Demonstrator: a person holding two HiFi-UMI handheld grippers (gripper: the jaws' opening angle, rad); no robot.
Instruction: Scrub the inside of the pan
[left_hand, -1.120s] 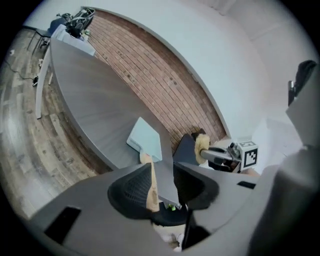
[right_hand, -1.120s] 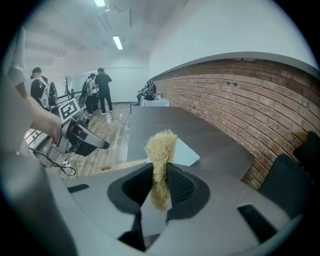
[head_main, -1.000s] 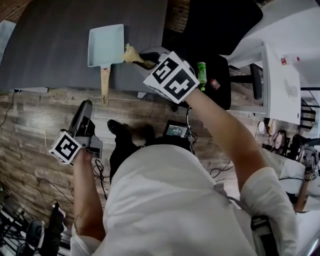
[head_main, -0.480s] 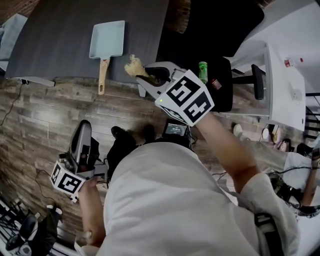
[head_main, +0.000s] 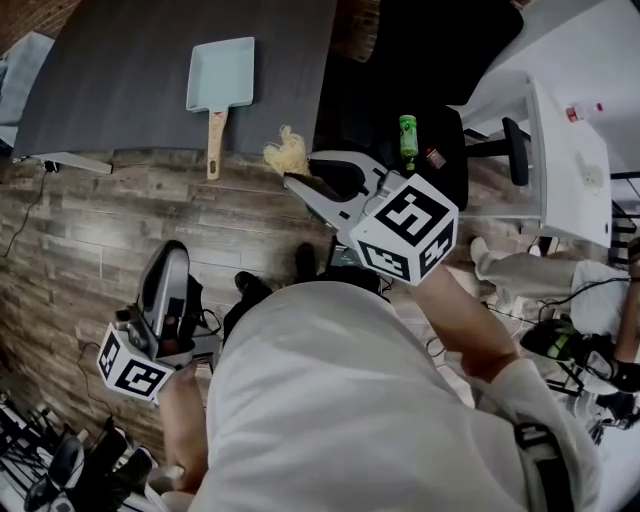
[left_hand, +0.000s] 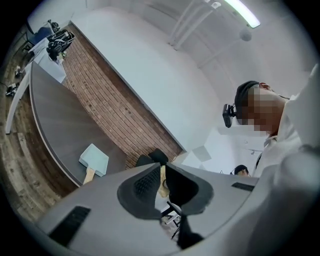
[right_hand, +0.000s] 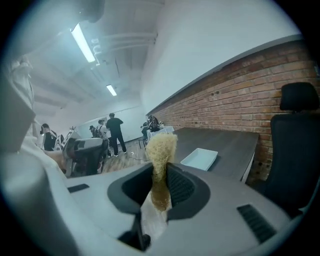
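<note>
Grey bench (head_main: 130, 80), far left, carries the pan (head_main: 221, 75). Right claw (head_main: 298, 168) grasps a scrubber (head_main: 286, 155) above wood floor (head_main: 90, 235); left claw (head_main: 168, 262), just clenched, is empty. Brick wall (left_hand: 115, 105) behind.

White short-sleeved shirt (head_main: 330, 400) worn, grey left gripper (head_main: 170, 262) and right gripper (head_main: 298, 168), black ribbed pads (right_hand: 181, 186), black-and-white marker cubes (head_main: 405, 240) fitted.

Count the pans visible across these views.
1. The light-blue pan lies on the dark table, its wooden handle reaching past the near edge. No second pan shows, and none seems hidden.
</note>
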